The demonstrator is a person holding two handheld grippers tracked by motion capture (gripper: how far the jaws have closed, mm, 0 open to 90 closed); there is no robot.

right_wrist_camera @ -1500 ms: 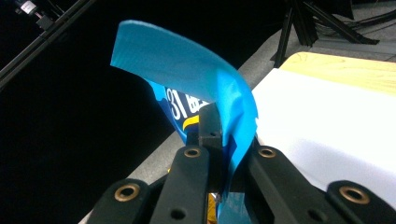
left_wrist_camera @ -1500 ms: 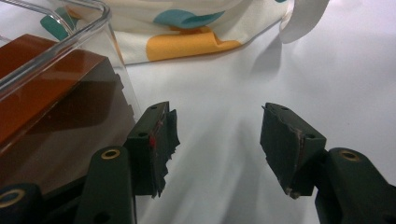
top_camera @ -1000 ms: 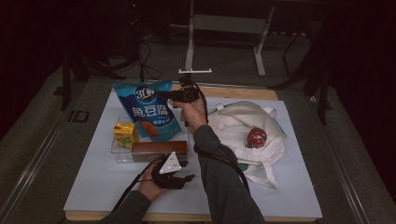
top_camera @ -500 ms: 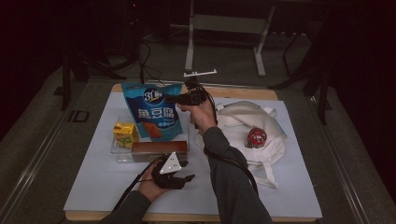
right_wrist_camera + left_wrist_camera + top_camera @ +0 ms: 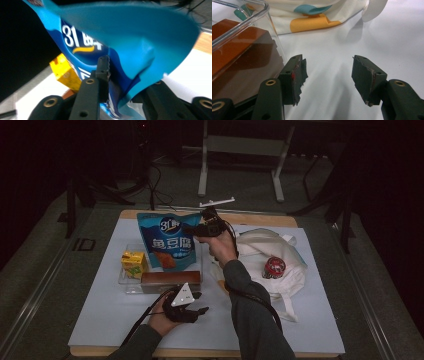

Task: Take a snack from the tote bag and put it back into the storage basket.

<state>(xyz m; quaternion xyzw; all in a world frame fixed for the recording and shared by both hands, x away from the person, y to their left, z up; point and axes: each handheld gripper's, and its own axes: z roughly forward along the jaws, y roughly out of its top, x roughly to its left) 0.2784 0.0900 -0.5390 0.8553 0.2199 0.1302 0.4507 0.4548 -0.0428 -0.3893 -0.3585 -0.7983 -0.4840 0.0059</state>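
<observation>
- The right hand-held gripper (image 5: pixel 204 228) is at the top right corner of the blue snack bag (image 5: pixel 168 241), which stands upright over the clear plastic tray (image 5: pixel 126 281) at the middle of the desk (image 5: pixel 100 320).
- The right gripper view brings this close: the blue snack bag's (image 5: pixel 130 40) edge sits between the two black jaws, one fingertip (image 5: pixel 103 65) in front of the printed face. The jaws have just been opening, and the blurred frame does not let me tell whether the pads press on the bag.
- That same view catches the yellow drink carton (image 5: pixel 64 71) behind the bag; in the high view the yellow drink carton (image 5: pixel 134 262) stands at the tray's left end.
- The left hand-held gripper (image 5: pixel 192 306) rests low on the desk in front of the tray, released, with nothing between its jaws.
- The left gripper view shows what the high view cannot: the left hand-held gripper's (image 5: pixel 328 77) one jaw lies just beside the tray's clear wall (image 5: pixel 265 17), with the brown box (image 5: pixel 239 50) inside.
- The white tote bag (image 5: pixel 272 257) lies to the right, a red round item (image 5: pixel 274 266) on it.
- Bare desk surface lies along the near edge and at the left.
</observation>
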